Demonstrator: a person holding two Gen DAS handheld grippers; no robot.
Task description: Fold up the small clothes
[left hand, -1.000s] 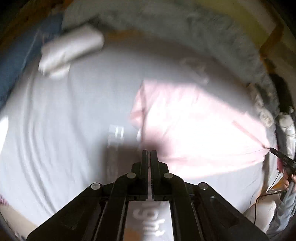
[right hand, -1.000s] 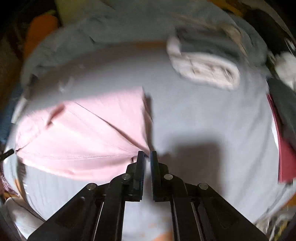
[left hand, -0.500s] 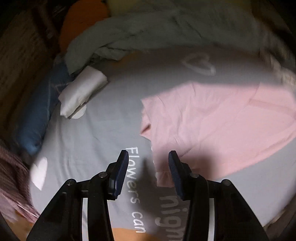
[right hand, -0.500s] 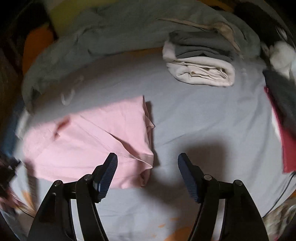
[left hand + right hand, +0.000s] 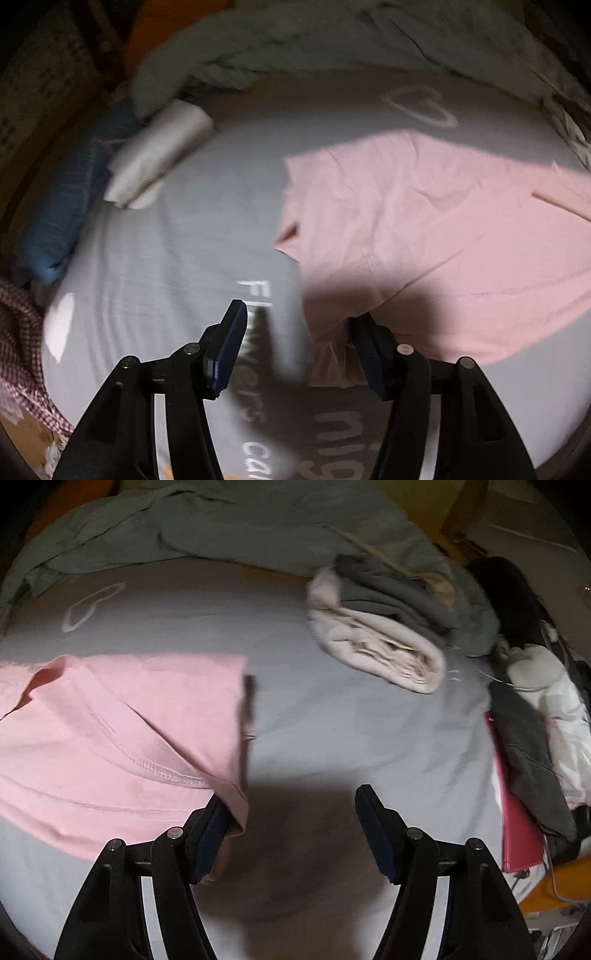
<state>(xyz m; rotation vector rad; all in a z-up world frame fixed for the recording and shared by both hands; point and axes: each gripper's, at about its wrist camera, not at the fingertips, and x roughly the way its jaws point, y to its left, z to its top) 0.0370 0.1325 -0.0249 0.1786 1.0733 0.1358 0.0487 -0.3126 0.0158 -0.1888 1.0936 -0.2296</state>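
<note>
Both grippers, left [image 5: 295, 332] and right [image 5: 288, 805], have just spread their jaws, gripping nothing, at the near corners of the soft, limp pink shirt [image 5: 424, 229] lying flat on the bed [image 5: 369, 720]: pinch those corners.

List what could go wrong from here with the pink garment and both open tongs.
1. The left tongs, whose jaws have just been opening, straddle the pink garment's near corner and the grey sheet; closing may pinch both.
2. The right tongs, also just opened, have only the folded edge against one pad; a grab might catch one layer and undo the fold.
3. Uneven corner grips could skew the next fold.
</note>
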